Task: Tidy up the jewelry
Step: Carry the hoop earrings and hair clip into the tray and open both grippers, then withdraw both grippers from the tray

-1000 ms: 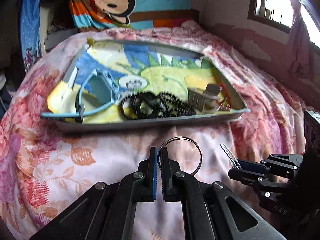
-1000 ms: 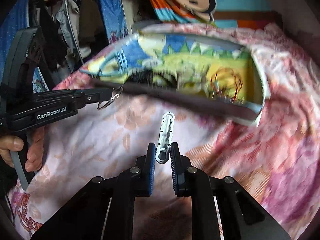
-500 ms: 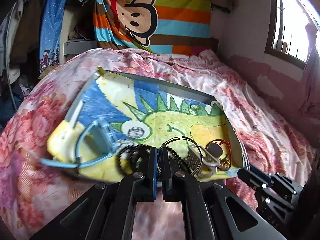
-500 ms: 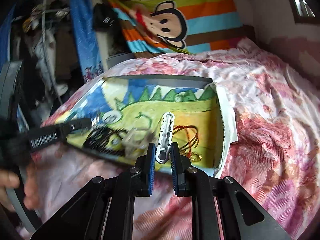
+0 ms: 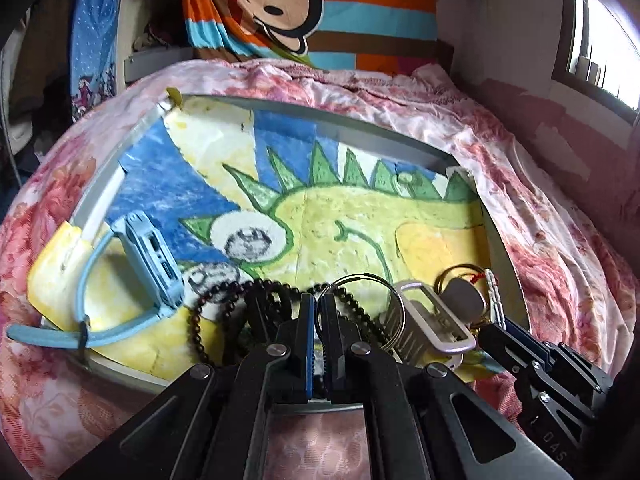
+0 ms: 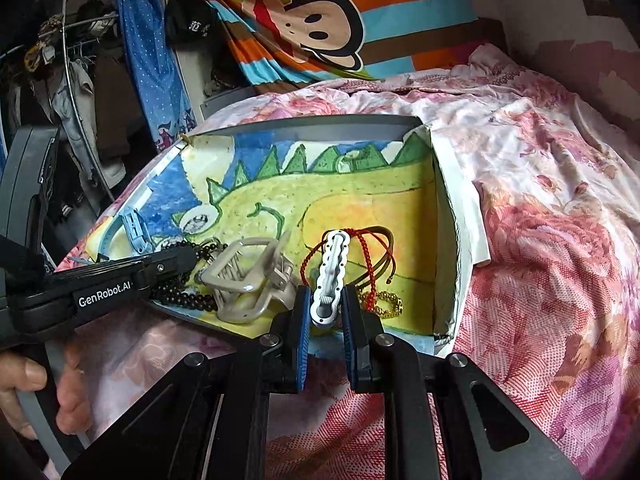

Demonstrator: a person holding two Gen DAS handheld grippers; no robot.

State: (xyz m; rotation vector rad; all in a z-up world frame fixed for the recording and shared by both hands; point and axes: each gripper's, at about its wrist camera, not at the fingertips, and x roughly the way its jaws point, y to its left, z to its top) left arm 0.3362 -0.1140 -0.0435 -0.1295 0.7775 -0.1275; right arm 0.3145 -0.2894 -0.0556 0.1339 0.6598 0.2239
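A shallow grey box (image 5: 360,128) lined with a dinosaur drawing lies on the bed. My left gripper (image 5: 318,300) is shut on a thin silver ring (image 5: 394,300), held over the box's near edge above black beads (image 5: 224,300). My right gripper (image 6: 325,300) is shut on a white wavy hair clip (image 6: 332,272) that sticks up over the box (image 6: 320,124), near a red cord bracelet (image 6: 360,244) and a gold chain (image 6: 386,306). A beige claw clip (image 6: 248,280) lies between the two grippers. The left gripper (image 6: 192,254) shows at the left, over the beads.
A light blue watch (image 5: 148,264) lies at the box's left end. The flowered bedsheet (image 6: 540,240) surrounds the box. A striped monkey blanket (image 5: 320,8) hangs behind, a wall and window (image 5: 600,52) stand to the right, hanging clothes (image 6: 80,80) to the left. A hand (image 6: 24,384) grips the left handle.
Both grippers have moved forward from over the bedsheet to over the box's near edge, each carrying its item. The box now fills more of both views.
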